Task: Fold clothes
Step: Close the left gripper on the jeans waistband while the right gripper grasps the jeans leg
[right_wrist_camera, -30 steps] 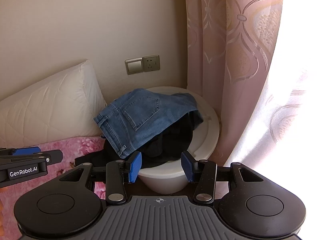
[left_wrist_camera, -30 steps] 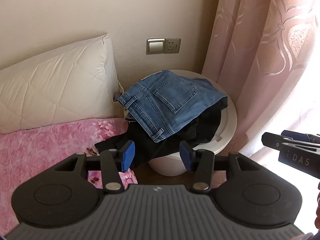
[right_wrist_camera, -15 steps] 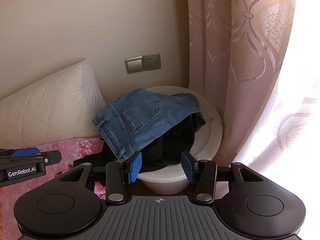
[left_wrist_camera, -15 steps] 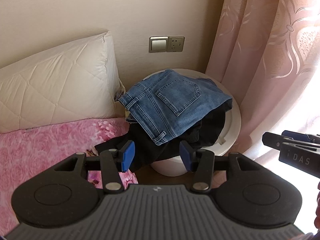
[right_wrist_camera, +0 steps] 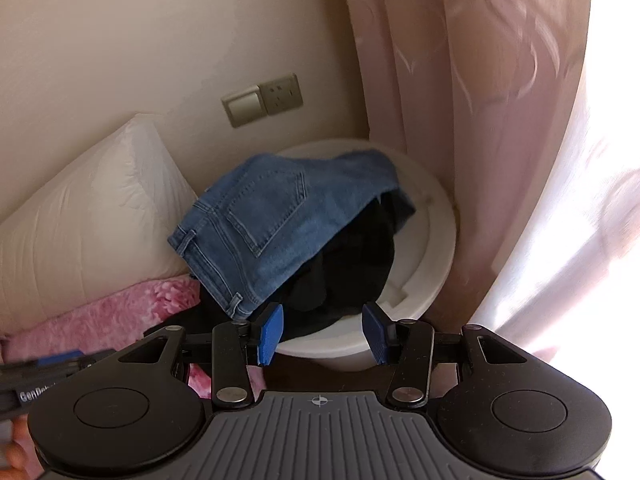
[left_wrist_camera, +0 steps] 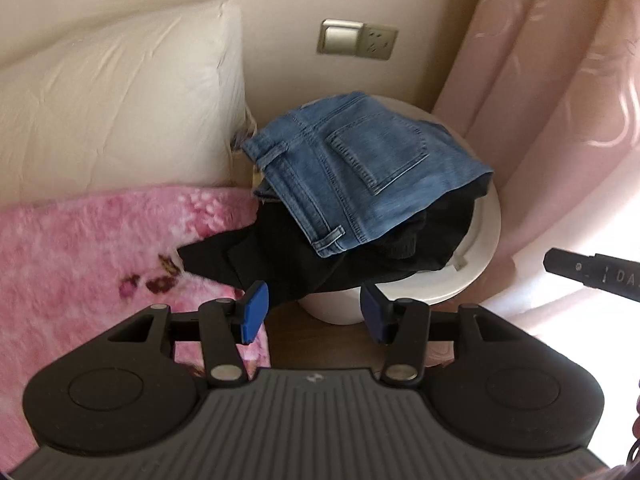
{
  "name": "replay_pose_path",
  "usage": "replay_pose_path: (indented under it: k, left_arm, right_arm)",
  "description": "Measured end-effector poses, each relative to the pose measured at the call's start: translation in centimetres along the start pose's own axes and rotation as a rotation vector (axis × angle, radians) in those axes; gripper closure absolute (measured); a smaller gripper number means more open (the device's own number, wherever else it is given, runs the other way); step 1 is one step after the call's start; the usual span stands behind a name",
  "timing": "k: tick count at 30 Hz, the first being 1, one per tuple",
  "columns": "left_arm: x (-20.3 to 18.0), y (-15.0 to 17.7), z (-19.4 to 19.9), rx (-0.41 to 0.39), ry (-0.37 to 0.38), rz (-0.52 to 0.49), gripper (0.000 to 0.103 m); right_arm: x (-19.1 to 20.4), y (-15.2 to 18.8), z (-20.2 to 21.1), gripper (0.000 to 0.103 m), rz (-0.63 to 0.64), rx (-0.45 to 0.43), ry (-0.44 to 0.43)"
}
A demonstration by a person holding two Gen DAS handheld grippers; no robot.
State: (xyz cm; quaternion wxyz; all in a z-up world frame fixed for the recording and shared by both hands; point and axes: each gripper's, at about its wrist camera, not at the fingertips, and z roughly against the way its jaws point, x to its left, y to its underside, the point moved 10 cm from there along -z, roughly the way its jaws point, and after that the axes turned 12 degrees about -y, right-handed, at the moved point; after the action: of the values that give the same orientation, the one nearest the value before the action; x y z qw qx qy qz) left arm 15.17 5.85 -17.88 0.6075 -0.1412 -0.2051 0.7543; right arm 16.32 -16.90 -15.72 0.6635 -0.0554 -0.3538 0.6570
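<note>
Above the white basket (left_wrist_camera: 478,258), both the left gripper (left_wrist_camera: 311,311) and right gripper (right_wrist_camera: 322,333) are spread and hold nothing. Best is to pinch the jeans (left_wrist_camera: 360,172) at the waistband, lifting them free of the black garment (left_wrist_camera: 320,268).

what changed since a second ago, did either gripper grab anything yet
Both grippers moved in closer to the jeans and dark clothes piled on the white basket, tipping downward. Nothing was grabbed: the left gripper and right gripper stayed open and empty. The clothes lie as before.

Partial lettering "DA" on the right gripper (left_wrist_camera: 600,276); "GenRob", cut off, on the left gripper (right_wrist_camera: 36,392).
</note>
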Motion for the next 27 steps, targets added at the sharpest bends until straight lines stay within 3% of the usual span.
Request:
replay_pose_path:
  k: [7, 13, 20, 27]
  left_arm:
    - [0.8, -0.9, -5.8, 0.095, 0.065, 0.207, 0.057]
    - [-0.5, -3.1, -10.8, 0.107, 0.049, 0.246, 0.057]
    - [-1.2, -5.0, -17.1, 0.148, 0.071, 0.360, 0.057]
    - [-0.4, -6.1, -22.3, 0.177, 0.099, 0.517, 0.057]
  right_arm:
    - [-3.5, -1.3, -4.9, 0.055, -0.121, 0.066, -0.031]
    - [-6.1, -3.7, -9.0, 0.055, -0.195, 0.104, -0.072]
    - [-8.2, -6.9, -14.9, 0.055, -0.260, 0.118, -0.108]
    - [-11.7, -9.0, -18.5, 0.055, -0.465, 0.077, -0.161]
